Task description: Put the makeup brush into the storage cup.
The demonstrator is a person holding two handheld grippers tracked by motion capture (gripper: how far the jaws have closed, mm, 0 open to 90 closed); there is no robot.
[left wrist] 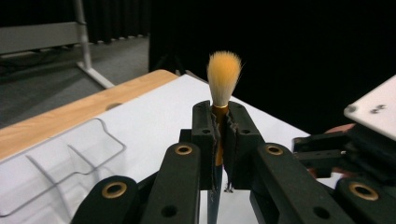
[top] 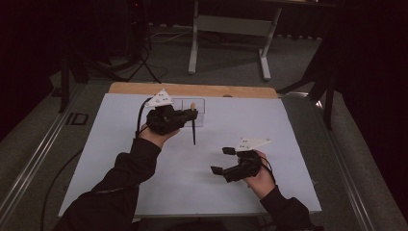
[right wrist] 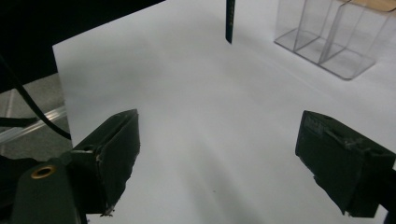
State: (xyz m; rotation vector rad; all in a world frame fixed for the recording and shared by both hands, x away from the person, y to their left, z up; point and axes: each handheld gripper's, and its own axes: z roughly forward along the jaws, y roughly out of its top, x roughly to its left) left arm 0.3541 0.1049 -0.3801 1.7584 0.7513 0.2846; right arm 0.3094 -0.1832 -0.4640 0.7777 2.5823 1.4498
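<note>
The brush (left wrist: 223,79) stands upright in the left hand-held gripper (top: 185,117), whose jaws clamp its gold ferrule; the orange bristles rise above them and the dark handle (top: 194,132) hangs below, its tip over the white desk (top: 120,144). Just beyond that hand-held gripper sits a clear divided holder (top: 199,107), touching nothing. The right hand-held gripper (top: 220,161) hovers well apart, nearer the person, jaws spread wide with nothing between them.
</note>
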